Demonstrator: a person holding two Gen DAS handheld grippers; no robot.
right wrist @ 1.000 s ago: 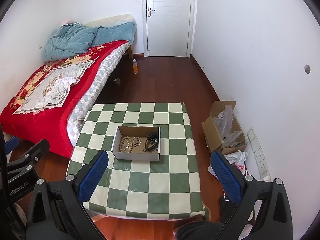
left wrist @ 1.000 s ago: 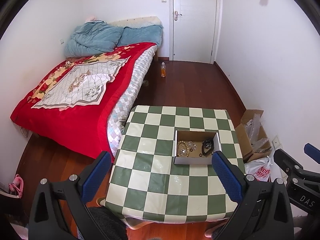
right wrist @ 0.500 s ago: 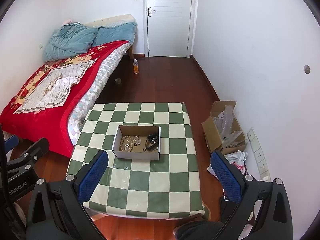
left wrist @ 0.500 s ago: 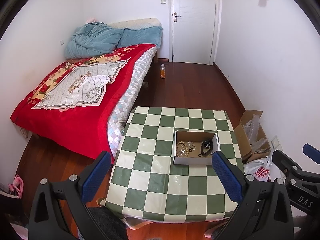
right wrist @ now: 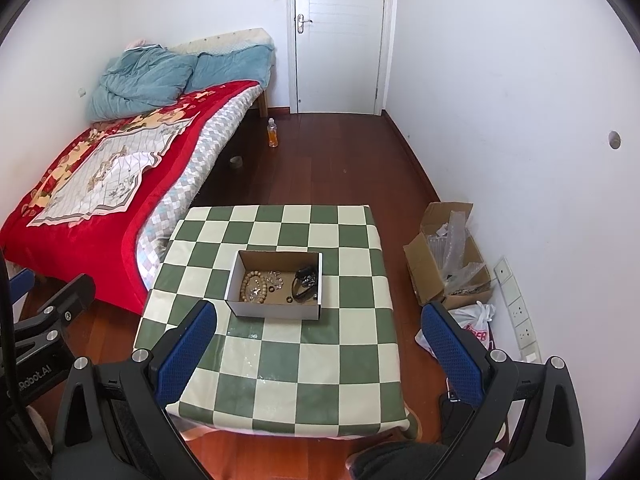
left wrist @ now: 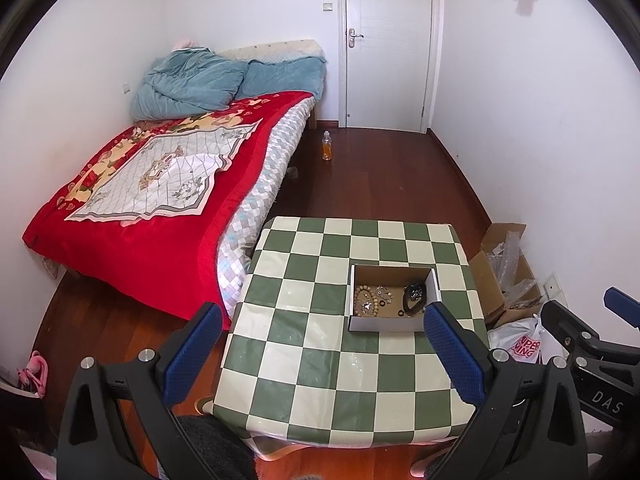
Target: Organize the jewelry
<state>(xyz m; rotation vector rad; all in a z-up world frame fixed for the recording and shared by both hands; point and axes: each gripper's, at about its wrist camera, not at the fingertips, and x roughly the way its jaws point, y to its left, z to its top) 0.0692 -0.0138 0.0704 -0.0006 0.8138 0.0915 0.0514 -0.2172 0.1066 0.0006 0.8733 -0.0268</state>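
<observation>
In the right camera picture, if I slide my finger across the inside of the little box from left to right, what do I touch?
Inside the box: bead bracelet → small shiny trinkets → little dark ring → black strap with the metal piece.

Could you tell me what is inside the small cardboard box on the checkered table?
The cardboard box holds a wooden bead bracelet, small silvery pieces, dark rings and a black band. Its near wall hides the nearest strip of the bottom.
</observation>
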